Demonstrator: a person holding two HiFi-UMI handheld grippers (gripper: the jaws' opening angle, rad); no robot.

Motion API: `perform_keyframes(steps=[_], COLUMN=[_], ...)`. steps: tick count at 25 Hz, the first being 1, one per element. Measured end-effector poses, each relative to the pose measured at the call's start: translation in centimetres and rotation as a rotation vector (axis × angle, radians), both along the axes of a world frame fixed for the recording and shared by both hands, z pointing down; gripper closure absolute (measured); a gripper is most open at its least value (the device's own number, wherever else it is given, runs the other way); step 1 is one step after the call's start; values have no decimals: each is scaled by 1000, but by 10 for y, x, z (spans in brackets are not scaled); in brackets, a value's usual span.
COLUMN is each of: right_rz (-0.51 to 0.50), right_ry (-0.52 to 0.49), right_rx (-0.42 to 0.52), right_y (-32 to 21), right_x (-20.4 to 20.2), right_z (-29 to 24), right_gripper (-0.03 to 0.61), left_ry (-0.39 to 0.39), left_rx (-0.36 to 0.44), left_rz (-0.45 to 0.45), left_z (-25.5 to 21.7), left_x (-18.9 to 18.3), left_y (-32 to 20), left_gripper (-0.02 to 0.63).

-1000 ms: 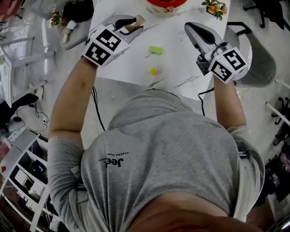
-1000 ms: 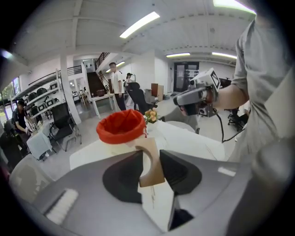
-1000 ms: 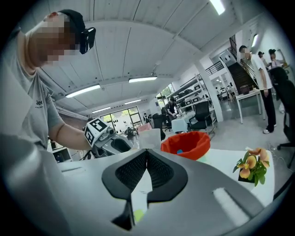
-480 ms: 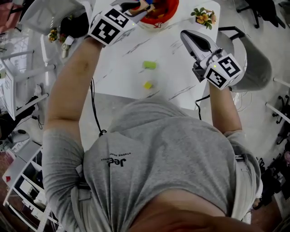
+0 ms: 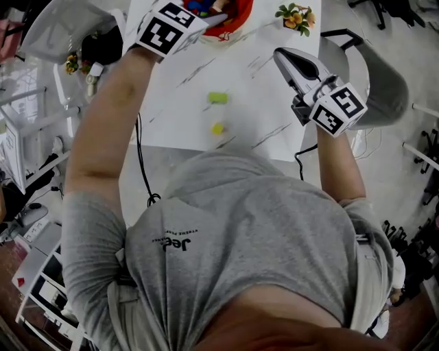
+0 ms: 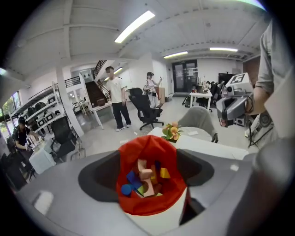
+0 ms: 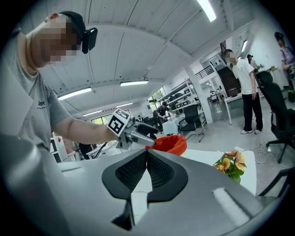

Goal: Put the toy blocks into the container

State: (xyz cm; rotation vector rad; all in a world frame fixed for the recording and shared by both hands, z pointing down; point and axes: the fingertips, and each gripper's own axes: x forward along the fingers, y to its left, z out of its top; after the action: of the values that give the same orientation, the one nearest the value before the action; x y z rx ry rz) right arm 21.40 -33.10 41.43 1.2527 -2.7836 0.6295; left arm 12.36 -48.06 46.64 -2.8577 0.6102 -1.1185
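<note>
A red container [image 5: 230, 17] with several coloured blocks in it stands at the table's far edge. My left gripper [image 5: 209, 12] hovers right over it. In the left gripper view its jaws are opening and stand wide, with nothing between them [image 6: 147, 184]. Under them is the red container [image 6: 150, 203], with a pink block [image 6: 146, 174] on top of the pile. A green block [image 5: 218, 98] and a yellow block [image 5: 217, 128] lie on the white table [image 5: 178, 110]. My right gripper [image 5: 287, 56] is shut and empty [image 7: 146, 154], above the table's right side.
A small pot of orange flowers [image 5: 295, 17] sits at the table's far right corner. A grey chair [image 5: 381, 75] stands to the right of the table. People and office chairs [image 6: 143, 103] are farther back in the room.
My left gripper went from the table's left side to above the red container with a pale block in it, then opened. The block now lies in the container. The right gripper hardly moved.
</note>
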Motion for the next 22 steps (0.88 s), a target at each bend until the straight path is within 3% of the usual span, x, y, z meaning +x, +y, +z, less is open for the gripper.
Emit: perform_keyframes(steps=[10,17,22], right_rz=[-27,-51,-45], right_ry=[11,22,48], right_rx=[37,51,58], right_y=[17,49,83], right_x=[-7,-28,-38], right_z=[-15,-19,-19], right_gripper=[574,574,574], left_ry=[78,59,55], left_rx=[-19,-47,-132], left_rz=[-1,41,39], left_z=[-27,3,38], left_x=[-20,-42,-51], left_y=[76,166,230], left_gripper=[206,206,206])
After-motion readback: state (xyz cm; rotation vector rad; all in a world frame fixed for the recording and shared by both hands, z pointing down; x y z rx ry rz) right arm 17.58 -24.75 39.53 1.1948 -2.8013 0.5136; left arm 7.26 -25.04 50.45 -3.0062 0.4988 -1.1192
